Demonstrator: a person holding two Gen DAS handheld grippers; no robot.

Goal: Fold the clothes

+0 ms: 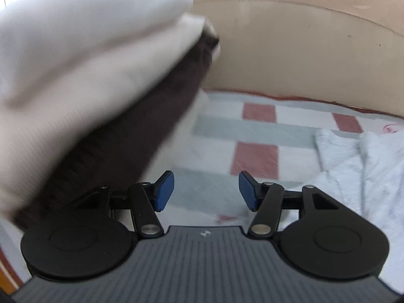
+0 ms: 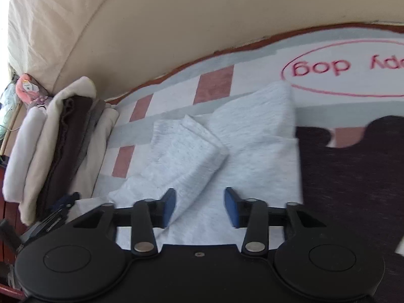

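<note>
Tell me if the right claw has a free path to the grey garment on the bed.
Probably yes. The right claw is open and hangs just over the grey garment, which lies spread on the blanket. Nothing sits between the two.

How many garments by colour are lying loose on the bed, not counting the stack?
Light grey garment: 1
Dark brown garment: 1
Total: 2
The folded stack is excluded; both the left gripper and right gripper are open and empty.
</note>
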